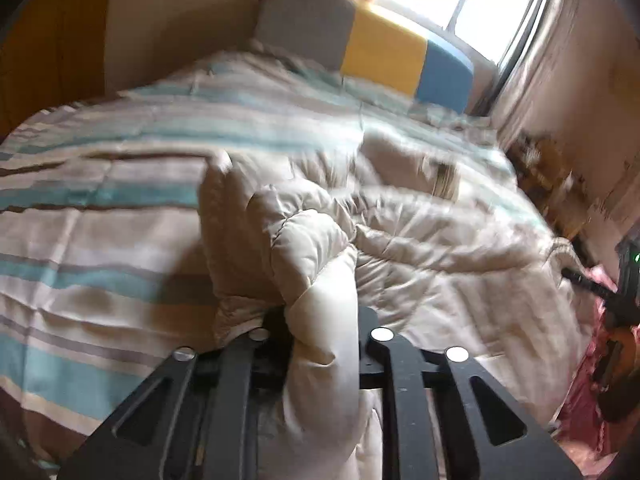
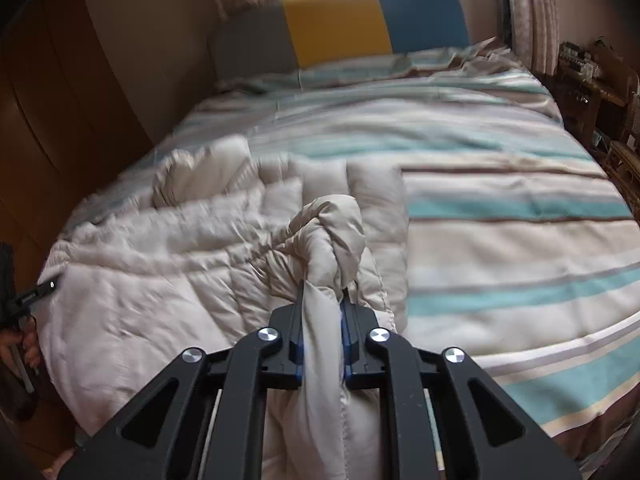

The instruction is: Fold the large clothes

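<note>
Both grippers pinched a beige puffer jacket at the bed's near edge.
The left gripper (image 1: 320, 320) and right gripper (image 2: 322, 296) each clamped a bunched fold of the jacket (image 2: 160, 248), spread over the striped bed (image 2: 500, 240).

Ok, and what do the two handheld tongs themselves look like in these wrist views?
Both are matte black linkage frames with slotted cut-outs and round silver pivot bolts. The right tongs show blue edging along the inner finger pads. The left tongs look the same in build; no blue shows there. No sleeves visible.
</note>
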A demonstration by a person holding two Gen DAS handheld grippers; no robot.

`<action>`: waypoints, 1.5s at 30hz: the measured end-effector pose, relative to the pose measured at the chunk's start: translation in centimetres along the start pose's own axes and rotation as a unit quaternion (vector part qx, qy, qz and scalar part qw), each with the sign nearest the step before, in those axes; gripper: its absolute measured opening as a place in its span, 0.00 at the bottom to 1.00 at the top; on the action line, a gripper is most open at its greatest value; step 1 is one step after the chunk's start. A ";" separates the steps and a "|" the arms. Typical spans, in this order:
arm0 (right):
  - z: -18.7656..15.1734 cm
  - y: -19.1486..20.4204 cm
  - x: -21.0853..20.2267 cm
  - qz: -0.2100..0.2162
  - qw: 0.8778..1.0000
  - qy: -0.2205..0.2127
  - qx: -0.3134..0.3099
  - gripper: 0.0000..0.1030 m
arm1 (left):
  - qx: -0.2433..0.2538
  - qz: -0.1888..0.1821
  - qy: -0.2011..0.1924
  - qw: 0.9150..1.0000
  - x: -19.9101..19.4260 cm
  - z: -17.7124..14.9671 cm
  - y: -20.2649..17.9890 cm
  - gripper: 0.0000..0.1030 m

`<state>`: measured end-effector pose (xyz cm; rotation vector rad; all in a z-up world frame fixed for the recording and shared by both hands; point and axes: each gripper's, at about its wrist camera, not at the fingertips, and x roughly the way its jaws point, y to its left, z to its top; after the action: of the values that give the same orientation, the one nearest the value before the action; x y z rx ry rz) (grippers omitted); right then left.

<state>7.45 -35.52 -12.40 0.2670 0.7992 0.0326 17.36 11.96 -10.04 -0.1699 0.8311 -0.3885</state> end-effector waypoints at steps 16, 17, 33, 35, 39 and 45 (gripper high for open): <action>10.0 1.3 4.4 -0.026 0.995 -0.094 0.026 0.11 | -0.020 0.104 -0.153 0.982 0.1 9.3 -2.4 0.14; 10.4 1.2 5.6 -0.035 0.995 -0.092 0.026 0.11 | -0.018 0.122 -0.152 0.981 1.3 9.9 -2.7 0.14; 7.8 -0.4 17.9 -0.113 0.994 -0.007 0.004 0.27 | -0.007 0.221 -0.047 0.974 14.1 8.2 -0.5 0.32; 7.6 -0.2 18.8 -0.114 0.993 0.004 0.003 0.29 | -0.008 0.225 -0.036 0.974 14.9 8.1 -0.4 0.34; 7.2 -0.2 19.9 -0.119 0.993 0.013 0.005 0.34 | -0.004 0.237 -0.023 0.971 16.1 8.0 -0.4 0.35; 7.2 -0.1 20.3 -0.125 0.992 0.018 0.005 0.36 | -0.002 0.247 -0.015 0.969 16.2 8.1 -0.5 0.43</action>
<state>26.71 -34.63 -21.92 0.1753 0.8640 -0.2036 33.07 4.97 -15.59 0.0304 0.8124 0.0852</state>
